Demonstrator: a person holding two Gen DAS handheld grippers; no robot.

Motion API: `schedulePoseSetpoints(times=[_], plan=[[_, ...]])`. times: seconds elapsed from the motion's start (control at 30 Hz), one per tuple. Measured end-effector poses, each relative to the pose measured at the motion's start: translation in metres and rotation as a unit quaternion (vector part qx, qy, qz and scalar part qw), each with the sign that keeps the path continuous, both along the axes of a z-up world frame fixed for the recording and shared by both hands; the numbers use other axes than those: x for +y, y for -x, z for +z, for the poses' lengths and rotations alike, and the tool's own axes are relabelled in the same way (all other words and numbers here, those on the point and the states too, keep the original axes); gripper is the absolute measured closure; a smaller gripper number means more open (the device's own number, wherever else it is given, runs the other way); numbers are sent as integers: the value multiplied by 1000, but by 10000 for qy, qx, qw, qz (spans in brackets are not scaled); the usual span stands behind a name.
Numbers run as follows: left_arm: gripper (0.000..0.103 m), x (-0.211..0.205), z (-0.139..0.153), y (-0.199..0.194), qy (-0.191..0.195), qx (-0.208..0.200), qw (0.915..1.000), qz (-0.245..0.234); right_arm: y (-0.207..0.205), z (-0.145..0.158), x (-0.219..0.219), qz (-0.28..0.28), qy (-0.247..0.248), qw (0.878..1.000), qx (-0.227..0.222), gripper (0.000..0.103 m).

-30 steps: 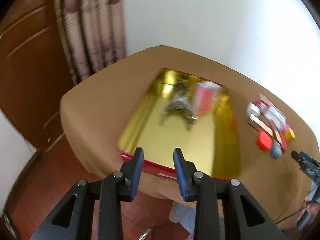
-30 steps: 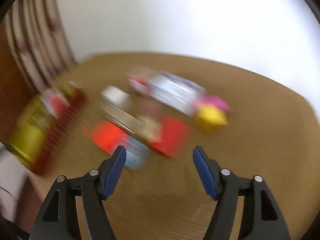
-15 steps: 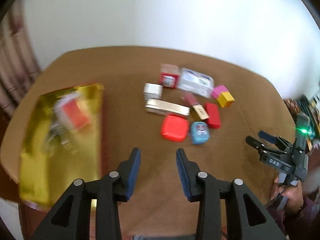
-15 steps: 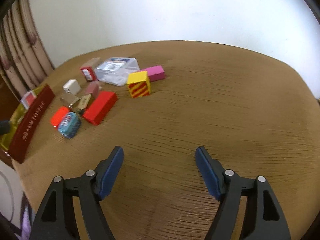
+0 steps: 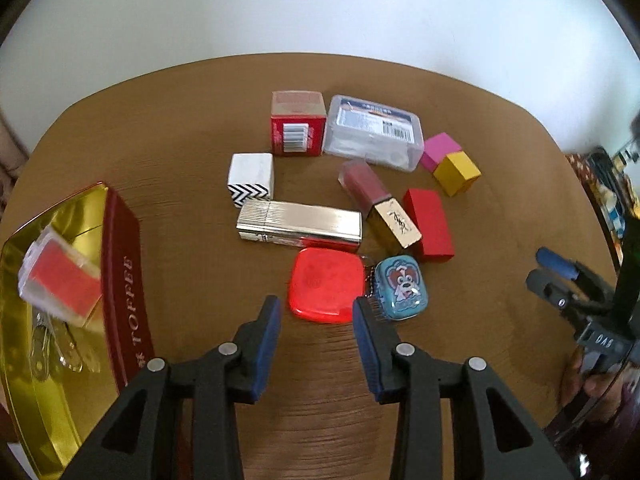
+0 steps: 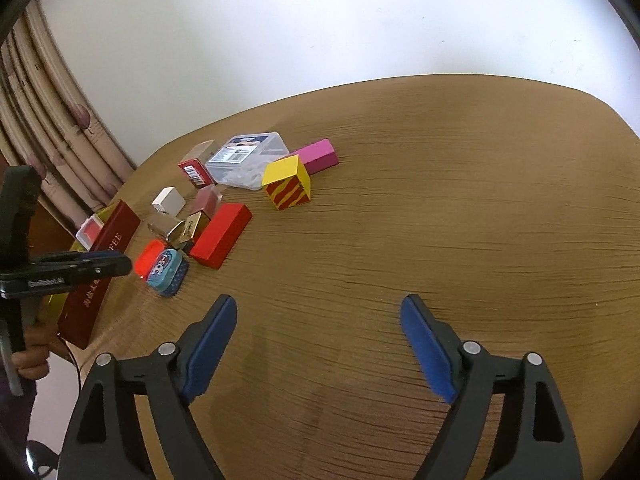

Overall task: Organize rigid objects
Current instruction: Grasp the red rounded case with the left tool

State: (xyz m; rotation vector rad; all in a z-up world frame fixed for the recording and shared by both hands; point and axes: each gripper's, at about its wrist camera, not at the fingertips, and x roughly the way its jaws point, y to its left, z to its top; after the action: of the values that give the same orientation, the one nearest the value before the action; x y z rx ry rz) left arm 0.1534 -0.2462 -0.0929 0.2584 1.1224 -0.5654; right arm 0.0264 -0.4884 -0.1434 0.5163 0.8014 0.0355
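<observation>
The red rounded case (image 5: 326,285) lies flat on the worktop (image 5: 180,128), just ahead of the left gripper (image 5: 316,312) and touching the small blue dog tin (image 5: 401,289) on its right through a short bead chain. It is judged to be light, stiff and smooth plastic, likely slippery on its domed top; its two straight side edges are judged the best place for a hold, with the fingers (image 5: 267,336) set low near the worktop. The chain may drag the tin along.

Behind it lie the ribbed silver bar (image 5: 298,225), a white zigzag box (image 5: 251,178), a lipstick (image 5: 380,204), a red block (image 5: 428,224), a clear lidded box (image 5: 374,132), a red carton (image 5: 297,123), a pink block (image 5: 439,149) and a yellow cube (image 5: 456,173), most touching a neighbour. The toffee tin (image 5: 120,276) stands well to the left, with a clear-and-red box (image 5: 60,280) already in it.

The left fingers stand partly apart and hold nothing. The right gripper (image 6: 316,344) hangs over bare worktop, its jaws opening wide, nothing between them.

The tin's near corner is cut off by the frame. Something metallic in the tin beneath the box cannot be made out. The case's underside and any hinge or catch are hidden.
</observation>
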Motion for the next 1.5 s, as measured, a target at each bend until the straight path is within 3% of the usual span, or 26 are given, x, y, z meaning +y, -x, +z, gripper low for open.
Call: schedulePoseSetpoints(times=[0.5, 0.8, 1.07, 1.27, 1.4, 1.5], plan=[[57, -24, -19, -9, -304, 33, 9978, -589, -1, 0, 2, 75, -2, 10000, 47, 14], [55, -33, -27, -18, -451, 111, 9974, -543, 0, 1, 3, 119, 4, 9999, 62, 10], [55, -34, -28, -28, -316, 232, 9991, -126, 0, 0, 5, 165, 15, 9998, 69, 6], [56, -18, -22, -14, -266, 118, 9990, 353, 0, 1, 5, 150, 29, 9999, 72, 6], [56, 7, -10, 14, 194, 154, 9963, 820, 0, 7, 10, 120, 181, 9997, 96, 6], [56, 30, 10, 36, 508, 110, 9931, 1052, -6, 16, 28, 417, 75, 9991, 87, 6]])
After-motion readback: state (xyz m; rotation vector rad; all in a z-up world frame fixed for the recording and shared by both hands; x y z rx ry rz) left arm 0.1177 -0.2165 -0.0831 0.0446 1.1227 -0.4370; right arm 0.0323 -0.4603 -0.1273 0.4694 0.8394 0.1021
